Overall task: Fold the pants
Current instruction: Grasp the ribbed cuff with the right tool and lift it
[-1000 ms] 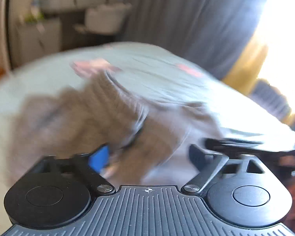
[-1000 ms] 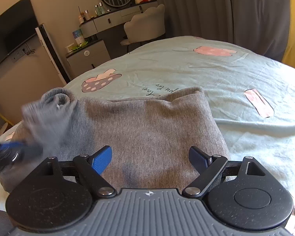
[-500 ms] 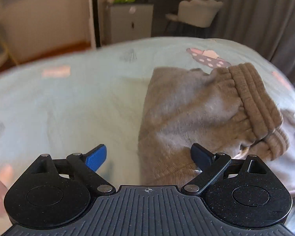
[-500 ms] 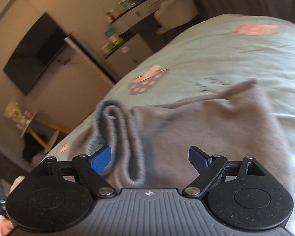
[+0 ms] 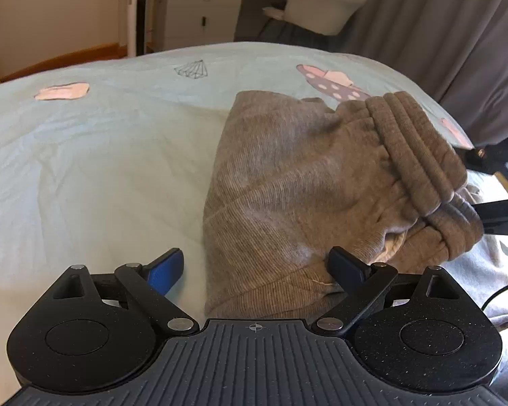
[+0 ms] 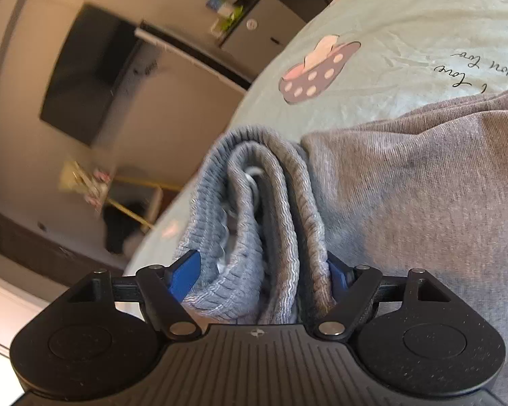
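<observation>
Grey folded pants [image 5: 298,182] lie on the light blue bed sheet [image 5: 101,155]. Their ribbed waistband [image 5: 420,155] is doubled over at the right. My left gripper [image 5: 257,270] is open and empty, straddling the near left edge of the pants. My right gripper [image 6: 264,270] is open, rolled to one side, with the folded waistband [image 6: 264,209] lying between its jaws. The right gripper also shows in the left wrist view [image 5: 501,186], at the waistband's end.
The sheet has printed patches, one a spotted mushroom shape [image 6: 318,71]. Beyond the bed stand a grey cabinet [image 5: 196,10], a pale chair [image 5: 325,6] and grey curtains [image 5: 440,27]. A dark screen [image 6: 88,71] hangs on the wall.
My left gripper swung back over the pants' left edge and settled. My right gripper rolled sideways and moved onto the waistband, which now sits between its jaws.
</observation>
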The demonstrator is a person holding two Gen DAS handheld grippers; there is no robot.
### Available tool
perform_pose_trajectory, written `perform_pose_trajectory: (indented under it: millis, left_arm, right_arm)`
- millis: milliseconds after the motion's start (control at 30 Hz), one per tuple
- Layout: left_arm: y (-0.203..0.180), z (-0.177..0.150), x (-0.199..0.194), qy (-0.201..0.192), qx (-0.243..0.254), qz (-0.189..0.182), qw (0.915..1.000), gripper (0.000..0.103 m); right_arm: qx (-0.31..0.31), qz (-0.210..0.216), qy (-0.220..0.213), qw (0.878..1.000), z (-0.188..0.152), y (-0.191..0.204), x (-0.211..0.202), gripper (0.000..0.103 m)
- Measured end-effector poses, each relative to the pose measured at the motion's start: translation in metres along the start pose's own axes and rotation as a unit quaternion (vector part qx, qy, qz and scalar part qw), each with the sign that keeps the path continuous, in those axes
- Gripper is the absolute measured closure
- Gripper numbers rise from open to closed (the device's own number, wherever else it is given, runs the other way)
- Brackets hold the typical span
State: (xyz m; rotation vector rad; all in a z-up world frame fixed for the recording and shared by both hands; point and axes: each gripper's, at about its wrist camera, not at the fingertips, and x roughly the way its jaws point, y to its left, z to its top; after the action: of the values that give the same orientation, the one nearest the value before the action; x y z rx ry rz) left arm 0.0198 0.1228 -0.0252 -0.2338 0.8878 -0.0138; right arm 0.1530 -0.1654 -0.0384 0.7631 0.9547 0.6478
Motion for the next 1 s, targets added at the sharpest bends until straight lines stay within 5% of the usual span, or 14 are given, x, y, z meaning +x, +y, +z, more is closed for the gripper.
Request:
perform_pose_trajectory:
  millis: [167, 333, 367, 433, 467, 700, 867, 1000]
  left_arm:
    - [0.006, 0.002, 0.005, 0.006, -0.018, -0.011, 0.9998, 0.007]
    - [0.002, 0.003, 0.007, 0.005, -0.009, -0.006, 0.9999, 0.007]
    - [0.002, 0.003, 0.007, 0.005, -0.008, -0.005, 0.9999, 0.007]
    - [0.002, 0.003, 0.006, 0.003, -0.011, -0.001, 0.9999, 0.007]
    - [0.003, 0.003, 0.004, 0.001, -0.014, 0.001, 0.9999, 0.007]
    - [-0.002, 0.002, 0.005, 0.005, -0.009, 0.007, 0.9999, 0.009]
    - [-0.002, 0.000, -0.005, -0.013, -0.013, 0.001, 0.9998, 0.009]
    - [-0.003, -0.005, -0.017, -0.023, -0.019, -0.043, 0.9986, 0.009]
  right_arm:
    - [0.065, 0.063, -0.006, 0.996, -0.002, -0.020, -0.006, 0.012]
    - [-0.002, 0.017, 0.014, 1.000, 0.000, 0.006, 0.006, 0.006]
    - [-0.017, -0.004, 0.021, 1.000, 0.000, 0.013, 0.011, 0.009]
    - [-0.050, -0.059, 0.032, 0.997, -0.001, 0.026, 0.022, 0.051]
    - [-0.068, -0.078, 0.031, 0.994, -0.002, 0.032, 0.024, 0.055]
    - [-0.042, -0.053, 0.043, 0.997, -0.002, 0.032, 0.028, 0.046]
    - [-0.119, -0.109, 0.014, 0.987, -0.011, 0.066, 0.027, 0.062]
    - [-0.134, -0.064, -0.042, 0.988, -0.010, 0.090, -0.003, 0.065]
